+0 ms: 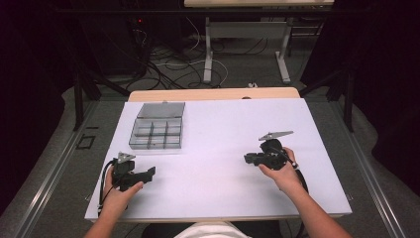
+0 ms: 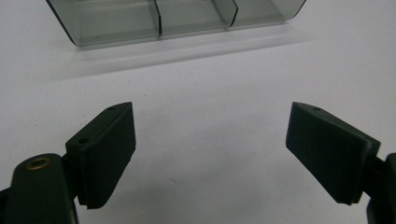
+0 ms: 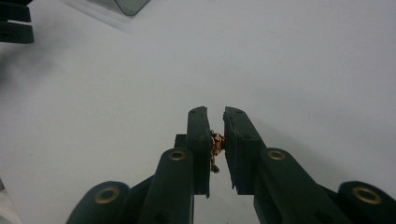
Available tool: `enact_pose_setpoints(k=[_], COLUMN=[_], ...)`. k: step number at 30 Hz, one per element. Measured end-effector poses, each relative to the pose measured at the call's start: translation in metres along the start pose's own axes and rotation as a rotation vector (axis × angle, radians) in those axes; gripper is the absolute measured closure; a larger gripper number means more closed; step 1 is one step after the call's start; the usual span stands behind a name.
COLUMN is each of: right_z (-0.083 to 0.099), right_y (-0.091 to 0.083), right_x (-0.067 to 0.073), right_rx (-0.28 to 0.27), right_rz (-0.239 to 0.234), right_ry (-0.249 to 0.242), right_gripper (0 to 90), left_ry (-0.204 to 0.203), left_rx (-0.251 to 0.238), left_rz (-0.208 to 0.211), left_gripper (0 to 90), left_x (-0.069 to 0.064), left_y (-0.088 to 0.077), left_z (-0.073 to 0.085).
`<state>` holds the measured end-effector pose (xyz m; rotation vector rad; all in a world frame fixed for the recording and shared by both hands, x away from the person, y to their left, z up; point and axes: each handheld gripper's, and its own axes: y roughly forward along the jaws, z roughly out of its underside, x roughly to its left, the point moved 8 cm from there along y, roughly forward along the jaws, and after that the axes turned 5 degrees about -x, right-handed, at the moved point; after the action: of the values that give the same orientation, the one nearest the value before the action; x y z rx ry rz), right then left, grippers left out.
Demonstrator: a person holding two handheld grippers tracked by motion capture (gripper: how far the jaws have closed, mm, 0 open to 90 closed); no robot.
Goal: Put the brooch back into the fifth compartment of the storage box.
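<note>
high view is showing a white table [image 1: 223, 148] carrying a clear compartment box [image 1: 157, 127] with its lid laid open, sitting far left. nearer the person, the left gripper [image 1: 148, 172] is resting just in front of that box [image 2: 177, 18], its jaws standing wide apart over bare table with nothing between them. the right gripper [image 3: 215, 140] is hovering well apart at the right [image 1: 249, 158], its jaws pinching a tiny gold-coloured trinket [image 3: 216, 145] between the pads
</note>
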<state>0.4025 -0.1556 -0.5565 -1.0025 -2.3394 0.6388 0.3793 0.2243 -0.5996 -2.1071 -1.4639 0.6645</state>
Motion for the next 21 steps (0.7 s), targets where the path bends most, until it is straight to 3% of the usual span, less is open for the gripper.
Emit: enact_pose_setpoints(k=[5, 21], right_z=[-0.016, -0.059], right_y=[0.006, 0.021], right_x=[0.009, 0.035], right_rx=[-0.016, -0.022], right_rz=[-0.024, -0.040], right_ry=[0.005, -0.058], right_gripper=[81.4, 81.4], left_ry=[0.009, 0.023], left_rx=[0.010, -0.009], left_rz=[0.004, 0.012], left_gripper=[15.7, 15.7], left_x=[-0.001, -0.004], left_y=[-0.003, -0.003], left_z=[0.000, -0.001])
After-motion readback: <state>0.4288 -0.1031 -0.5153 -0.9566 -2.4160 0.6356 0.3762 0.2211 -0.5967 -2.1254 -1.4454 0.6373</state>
